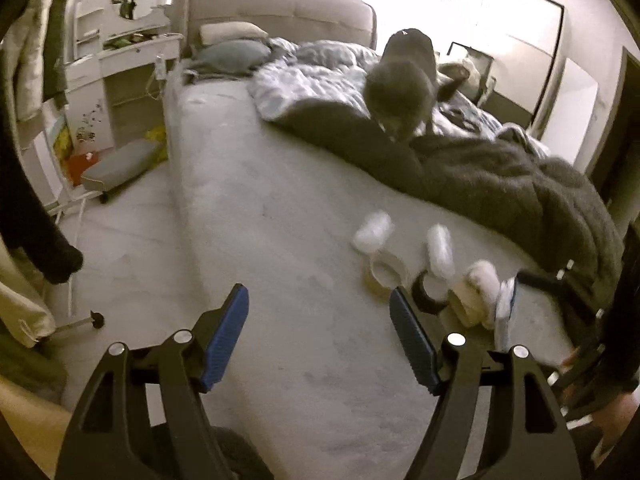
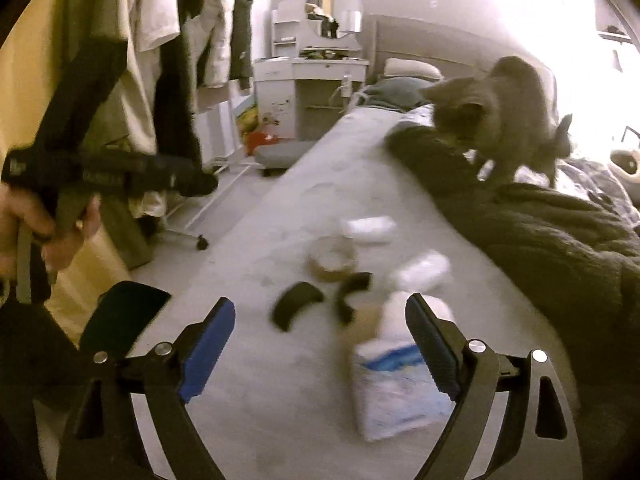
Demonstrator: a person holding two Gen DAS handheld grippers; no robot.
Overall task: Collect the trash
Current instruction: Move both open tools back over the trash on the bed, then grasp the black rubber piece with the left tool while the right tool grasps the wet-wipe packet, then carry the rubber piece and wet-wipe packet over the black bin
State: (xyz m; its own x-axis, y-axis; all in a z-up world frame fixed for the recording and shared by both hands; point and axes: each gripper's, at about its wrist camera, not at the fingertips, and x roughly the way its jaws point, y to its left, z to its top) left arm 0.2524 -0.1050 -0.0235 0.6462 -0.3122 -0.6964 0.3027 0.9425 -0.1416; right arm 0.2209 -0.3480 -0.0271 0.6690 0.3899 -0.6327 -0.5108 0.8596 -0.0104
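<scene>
Both jaws gape wide and empty: left gripper (image 1: 320, 332) and right gripper (image 2: 320, 340) hover over the bed (image 1: 248, 216). Nothing looks collected; tissue wads (image 1: 372, 232), a tape roll (image 2: 332, 262) and a white-and-blue packet (image 2: 394, 392) all lie scattered ahead, near the cat (image 2: 496, 116).

Grey bed (image 1: 248, 208), white vanity desk (image 2: 312, 68), round mirror (image 2: 334, 4), pale floor (image 1: 132, 216)

No readable text on anything.
</scene>
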